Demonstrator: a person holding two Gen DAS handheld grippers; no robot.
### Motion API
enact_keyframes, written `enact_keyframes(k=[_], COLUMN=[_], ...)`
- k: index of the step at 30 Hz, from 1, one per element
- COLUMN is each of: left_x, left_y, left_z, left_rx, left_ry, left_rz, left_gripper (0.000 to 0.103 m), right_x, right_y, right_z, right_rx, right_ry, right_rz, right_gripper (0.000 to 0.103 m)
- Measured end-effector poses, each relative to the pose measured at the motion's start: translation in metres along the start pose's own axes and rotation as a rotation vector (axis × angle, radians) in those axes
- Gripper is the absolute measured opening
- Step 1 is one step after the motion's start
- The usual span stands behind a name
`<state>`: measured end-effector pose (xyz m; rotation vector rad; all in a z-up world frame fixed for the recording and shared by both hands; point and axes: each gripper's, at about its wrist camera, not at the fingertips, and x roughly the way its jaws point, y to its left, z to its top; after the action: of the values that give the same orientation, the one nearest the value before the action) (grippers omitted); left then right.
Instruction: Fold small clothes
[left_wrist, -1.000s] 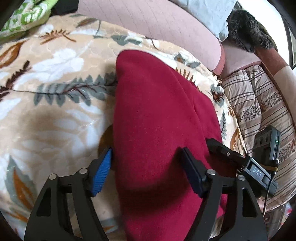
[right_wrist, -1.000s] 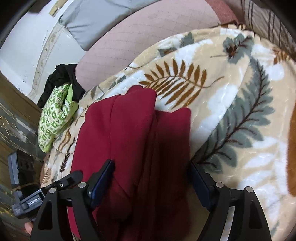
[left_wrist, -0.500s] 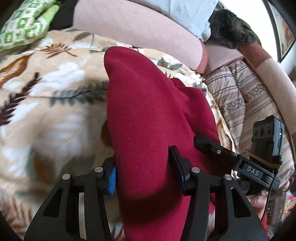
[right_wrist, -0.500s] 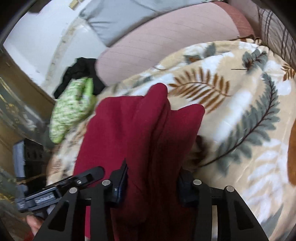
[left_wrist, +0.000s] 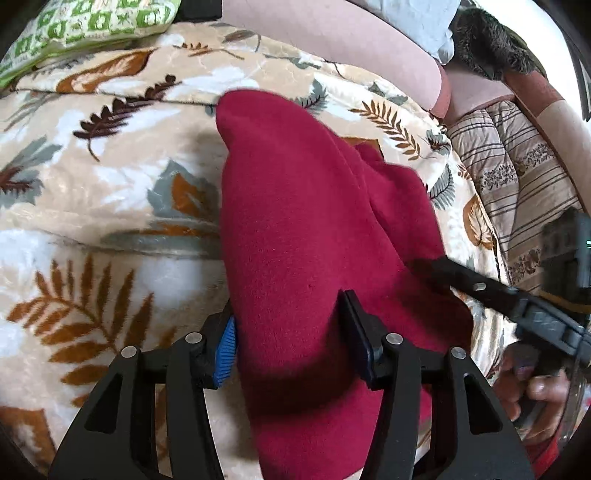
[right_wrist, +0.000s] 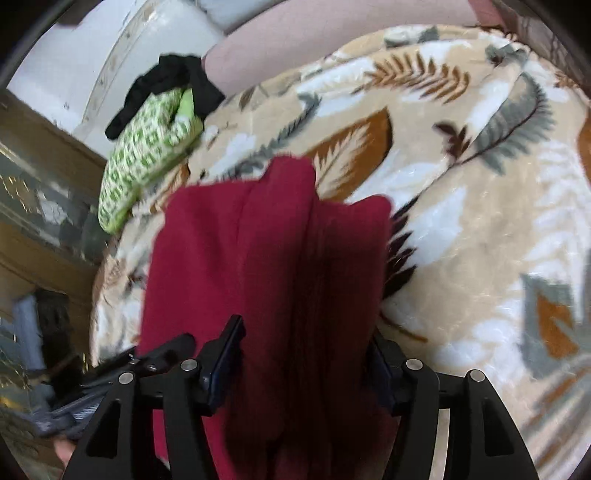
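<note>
A dark red fleece garment (left_wrist: 306, 229) lies lengthwise on a leaf-patterned blanket (left_wrist: 110, 184), folded into a long strip. My left gripper (left_wrist: 288, 343) is shut on its near end, the cloth bunched between the blue pads. My right gripper (right_wrist: 306, 354) is shut on the same garment (right_wrist: 266, 251) beside it, and shows at the right of the left wrist view (left_wrist: 480, 284). The garment's near end is lifted off the blanket; its far end rests on the blanket.
A green-and-white patterned cloth (right_wrist: 147, 155) and a black garment (right_wrist: 173, 77) lie at the blanket's far left. A pink cushion (left_wrist: 332, 33) runs along the back. A striped quilt (left_wrist: 517, 177) lies to the right.
Both grippers closed from open onto the red garment's near end and pulled it up and back; the cloth is narrower and bunched between the pads.
</note>
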<state>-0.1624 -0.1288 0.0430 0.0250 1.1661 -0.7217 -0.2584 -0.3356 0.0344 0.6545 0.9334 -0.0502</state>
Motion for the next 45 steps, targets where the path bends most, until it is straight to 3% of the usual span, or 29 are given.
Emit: enact_keyframes(k=[7, 13, 16, 19, 23, 30, 34, 35, 39, 45], left_x=[-0.022, -0.019, -0.012, -0.005, -0.005, -0.011, -0.018, -0.02, -0.03, -0.044], left_y=[-0.008, -0.005, -0.003, -0.004, -0.008, -0.013, -0.014, -0.014, -0.019, -0.018], left_z=[-0.001, 0.003, 0.006, 0.006, 0.006, 0.0, -0.006, -0.008, -0.014, -0.021], left_rx=[0.044, 0.049, 0.048, 0.052, 0.059, 0.063, 0.07, 0.075, 0.104, 0.08], left_ry=[-0.1, -0.123, -0.122, -0.119, -0.127, -0.148, -0.176, -0.182, -0.212, -0.242], left_rz=[0.116, 0.179, 0.196, 0.194, 0.21, 0.233, 0.255, 0.264, 0.309, 0.335], left_gripper=[0.052, 0.052, 0.053, 0.053, 0.053, 0.053, 0.053, 0.053, 0.053, 0.053], right_x=[-0.047, -0.015, 0.006, 0.032, 0.03, -0.011, 0.011, 0.015, 0.003, -0.031], right_y=[0.044, 0.063, 0.061, 0.049, 0.038, 0.058, 0.05, 0.045, 0.041, 0.064], right_z=[0.004, 0.006, 0.003, -0.002, -0.001, -0.025, -0.045, -0.047, -0.046, -0.05], right_rx=[-0.205, -0.282, -0.298, -0.34, -0.307, -0.359, -0.367, -0.342, -0.283, -0.315], right_ry=[-0.143, -0.093, -0.061, -0.013, -0.02, -0.056, 0.006, 0.006, -0.026, -0.123], right_rz=[-0.021, -0.021, -0.093, -0.252, -0.215, -0.173, -0.262, -0.246, -0.21, -0.22], right_gripper=[0.055, 0.046, 0.045, 0.043, 0.043, 0.043, 0.043, 0.043, 0.043, 0.045])
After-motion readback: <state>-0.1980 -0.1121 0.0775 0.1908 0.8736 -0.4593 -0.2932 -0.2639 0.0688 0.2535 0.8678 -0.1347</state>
